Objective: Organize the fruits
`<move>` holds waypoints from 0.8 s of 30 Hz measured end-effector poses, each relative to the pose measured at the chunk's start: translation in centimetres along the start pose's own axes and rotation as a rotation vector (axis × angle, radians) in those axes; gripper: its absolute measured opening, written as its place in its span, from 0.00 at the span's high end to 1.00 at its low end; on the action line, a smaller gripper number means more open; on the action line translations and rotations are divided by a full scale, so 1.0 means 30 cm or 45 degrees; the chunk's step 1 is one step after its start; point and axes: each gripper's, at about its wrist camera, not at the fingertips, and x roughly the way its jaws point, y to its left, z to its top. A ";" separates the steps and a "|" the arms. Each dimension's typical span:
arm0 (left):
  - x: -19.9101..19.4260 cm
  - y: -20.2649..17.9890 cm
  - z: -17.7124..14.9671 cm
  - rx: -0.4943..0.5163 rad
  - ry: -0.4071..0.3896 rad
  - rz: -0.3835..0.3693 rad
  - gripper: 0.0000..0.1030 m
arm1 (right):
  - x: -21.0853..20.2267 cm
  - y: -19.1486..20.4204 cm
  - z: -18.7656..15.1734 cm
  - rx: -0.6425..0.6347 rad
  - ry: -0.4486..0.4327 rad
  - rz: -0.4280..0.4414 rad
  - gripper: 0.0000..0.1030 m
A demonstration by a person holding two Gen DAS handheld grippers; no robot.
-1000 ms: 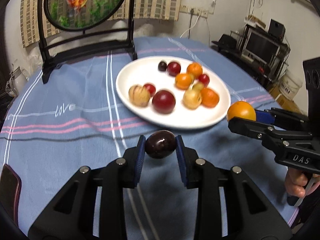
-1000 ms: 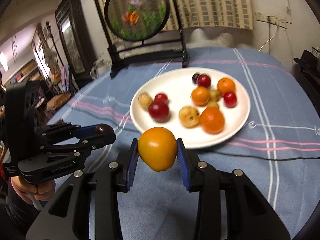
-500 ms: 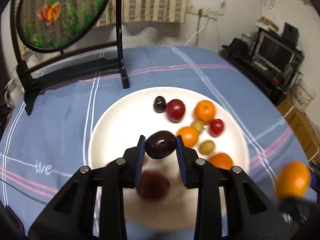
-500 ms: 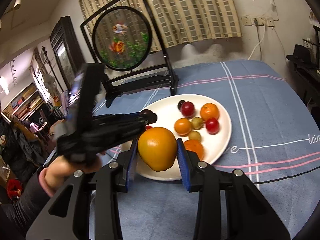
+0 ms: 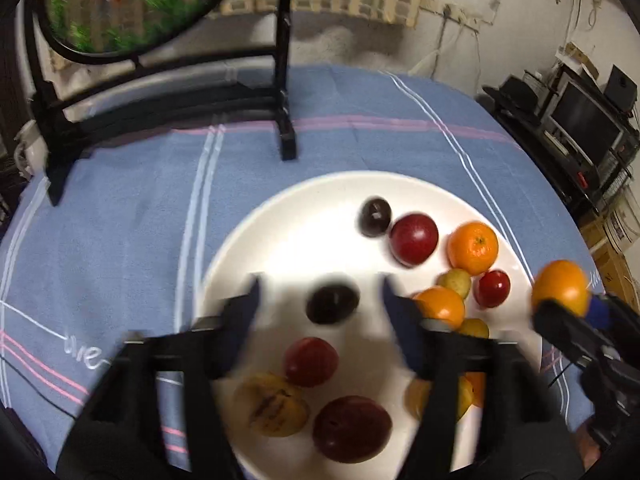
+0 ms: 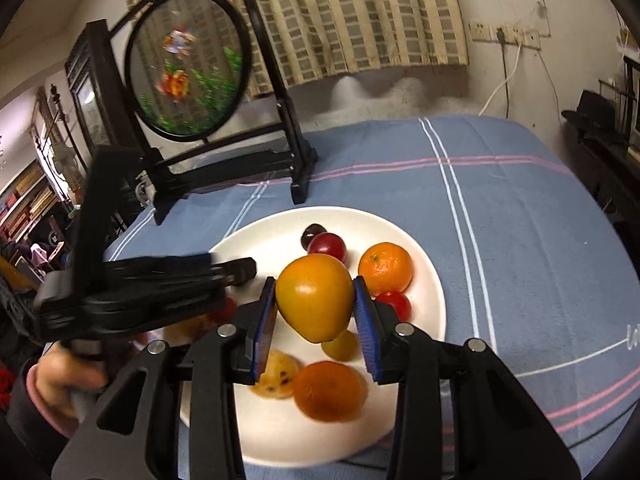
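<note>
A white plate (image 5: 304, 216) on the blue tablecloth holds several fruits: plums, tangerines, small red and yellow ones. My left gripper (image 5: 320, 304) is open over the plate, its jaws wide apart. A dark plum (image 5: 332, 304) lies free between them, blurred. My right gripper (image 6: 316, 312) is shut on an orange (image 6: 315, 296) and holds it above the plate (image 6: 432, 280). The orange also shows in the left wrist view (image 5: 560, 288), at the plate's right edge. The left gripper shows in the right wrist view (image 6: 240, 270), at the left of the plate.
A round fish picture on a black stand (image 5: 284, 92) stands on the table behind the plate; it also shows in the right wrist view (image 6: 192, 68). Shelves with electronics (image 5: 580, 120) stand beyond the table's right edge. The blue tablecloth (image 6: 500, 220) surrounds the plate.
My left gripper moved forward over the plate and opened, letting go of the dark plum. My right gripper moved forward over the plate with the orange still held.
</note>
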 end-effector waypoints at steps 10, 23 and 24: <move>-0.241 0.046 -0.068 -0.034 -0.156 0.025 0.08 | 0.079 0.035 0.010 -0.063 0.074 -0.029 0.63; -0.393 0.068 -0.234 -0.029 -0.187 0.090 0.06 | -0.021 0.141 -0.038 -0.172 0.077 -0.091 0.32; -0.406 0.069 -0.256 -0.019 -0.192 0.096 0.06 | -0.053 0.147 -0.051 -0.176 0.065 -0.096 0.19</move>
